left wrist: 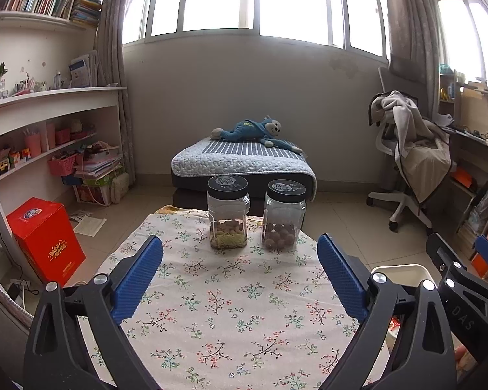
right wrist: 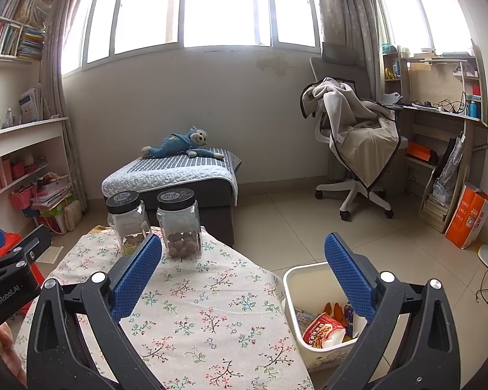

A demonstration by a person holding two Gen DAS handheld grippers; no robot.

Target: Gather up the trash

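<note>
White bin (right wrist: 322,354) half hidden behind right tool (right wrist: 243,253), wrappers (right wrist: 323,328) partly legible

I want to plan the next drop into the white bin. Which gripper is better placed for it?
The right gripper, probably. The white bin with wrappers sits just beside its right finger, while the left gripper hangs open over the floral tablecloth. Both are empty.
</note>
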